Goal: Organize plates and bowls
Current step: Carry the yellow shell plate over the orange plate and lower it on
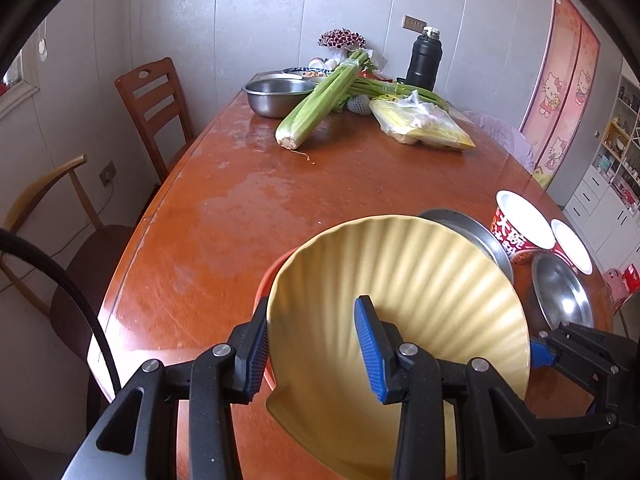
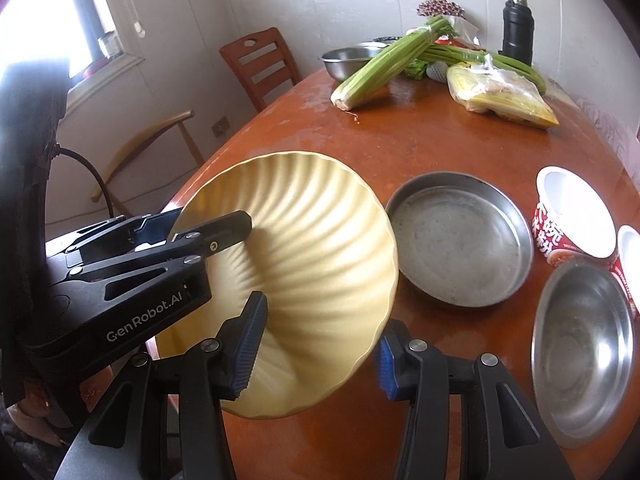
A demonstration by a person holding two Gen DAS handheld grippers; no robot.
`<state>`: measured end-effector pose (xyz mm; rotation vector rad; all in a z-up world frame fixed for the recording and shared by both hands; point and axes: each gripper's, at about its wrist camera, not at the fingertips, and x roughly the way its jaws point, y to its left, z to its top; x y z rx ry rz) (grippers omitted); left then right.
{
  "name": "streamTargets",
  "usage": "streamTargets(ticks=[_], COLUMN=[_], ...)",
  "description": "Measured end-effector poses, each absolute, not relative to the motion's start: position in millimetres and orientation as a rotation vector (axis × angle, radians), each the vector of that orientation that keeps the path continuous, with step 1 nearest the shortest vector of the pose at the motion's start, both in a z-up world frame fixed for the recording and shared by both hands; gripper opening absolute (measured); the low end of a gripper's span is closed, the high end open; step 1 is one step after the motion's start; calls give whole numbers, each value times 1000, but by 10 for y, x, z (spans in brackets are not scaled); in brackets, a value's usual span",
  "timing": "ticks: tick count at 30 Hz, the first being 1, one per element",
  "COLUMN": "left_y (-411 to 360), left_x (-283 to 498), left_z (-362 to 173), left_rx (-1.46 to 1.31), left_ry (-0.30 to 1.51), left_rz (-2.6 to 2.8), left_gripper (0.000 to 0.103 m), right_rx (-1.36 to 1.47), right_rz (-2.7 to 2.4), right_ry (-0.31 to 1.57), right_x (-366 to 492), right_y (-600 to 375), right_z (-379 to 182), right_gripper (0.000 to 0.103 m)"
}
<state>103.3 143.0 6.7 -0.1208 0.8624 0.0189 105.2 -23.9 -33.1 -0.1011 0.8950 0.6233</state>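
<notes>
A yellow ribbed plate (image 1: 420, 280) hangs tilted above the brown table (image 1: 220, 220), held between both grippers. My left gripper (image 1: 312, 302) is shut on its left rim, one blue pad inside and one outside. An orange rim (image 1: 264, 280) peeks out behind that edge; what it belongs to is hidden. My right gripper (image 2: 322, 312) is shut on the plate's (image 2: 312, 248) right rim in the same way. To the right on the table stand a flat steel dish (image 2: 460, 240), a steel bowl (image 2: 584, 352) and two red-and-white bowls (image 2: 572, 216).
At the table's far end lie a celery bunch (image 1: 316, 104), a steel basin (image 1: 276, 94), a plastic bag of yellow food (image 1: 420, 120) and a black flask (image 1: 424, 60). Two chairs (image 1: 152, 108) stand along the left side. A black cable (image 1: 80, 300) hangs at the left.
</notes>
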Motion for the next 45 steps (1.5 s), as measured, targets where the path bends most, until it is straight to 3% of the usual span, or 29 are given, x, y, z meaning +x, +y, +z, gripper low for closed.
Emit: streamTargets(ticks=[45], left_y=[1621], left_x=[1410], left_z=[-343], left_rx=[-107], left_ry=[921], left_rz=[54], left_gripper=[41], right_rx=[-130], right_rz=[610], right_ry=[925], right_x=[1125], right_y=[13], right_z=[-493], right_gripper=[52])
